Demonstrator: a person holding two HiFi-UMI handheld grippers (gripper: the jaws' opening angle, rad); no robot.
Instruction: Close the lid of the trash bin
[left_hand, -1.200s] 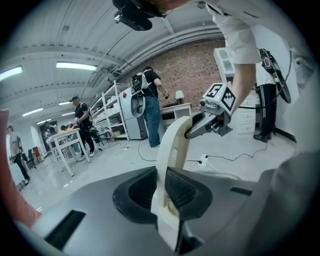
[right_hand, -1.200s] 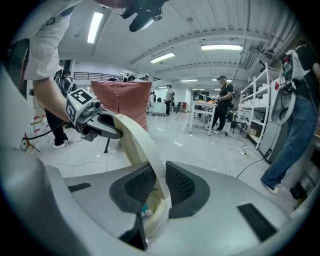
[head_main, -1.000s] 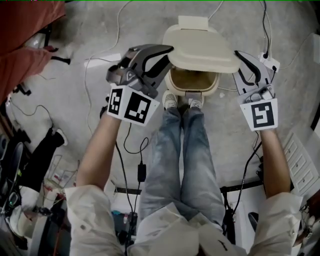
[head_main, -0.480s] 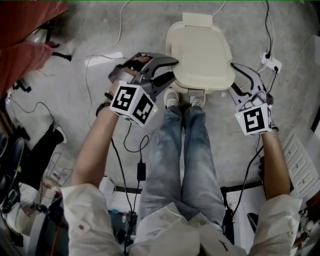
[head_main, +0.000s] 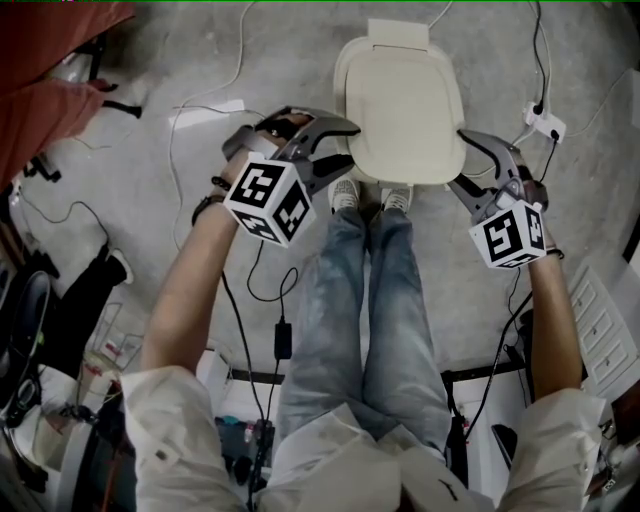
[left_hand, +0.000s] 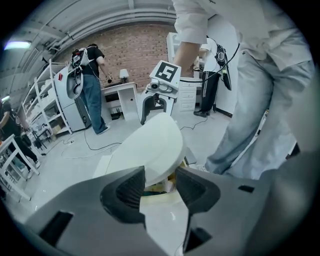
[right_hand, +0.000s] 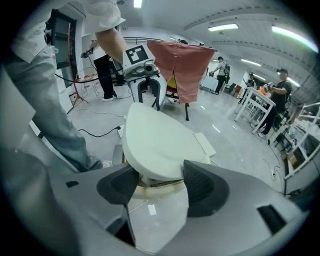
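Observation:
The trash bin's cream lid (head_main: 400, 105) lies almost flat over the bin, on the floor in front of my feet. In the left gripper view the lid (left_hand: 152, 145) still stands a slit above the rim, and some rubbish shows under it. My left gripper (head_main: 350, 143) is at the lid's left edge and its jaws are opening. The edge lies in the gap (left_hand: 159, 187) and the pads do not press on it. My right gripper (head_main: 457, 160) is at the lid's right edge with jaws opening too. That gap (right_hand: 160, 187) frames the lid (right_hand: 160, 137) without touching it.
My shoes (head_main: 343, 195) and legs stand right against the bin's near side. Cables and a power strip (head_main: 545, 124) lie on the concrete floor. A red cloth (head_main: 50, 80) hangs at the upper left, a white drawer unit (head_main: 603, 330) stands at the right. Other people work farther off.
The lid has swung down from half raised to nearly flat. Both grippers came down and toward me beside it, and their jaws have parted from the lid's edges.

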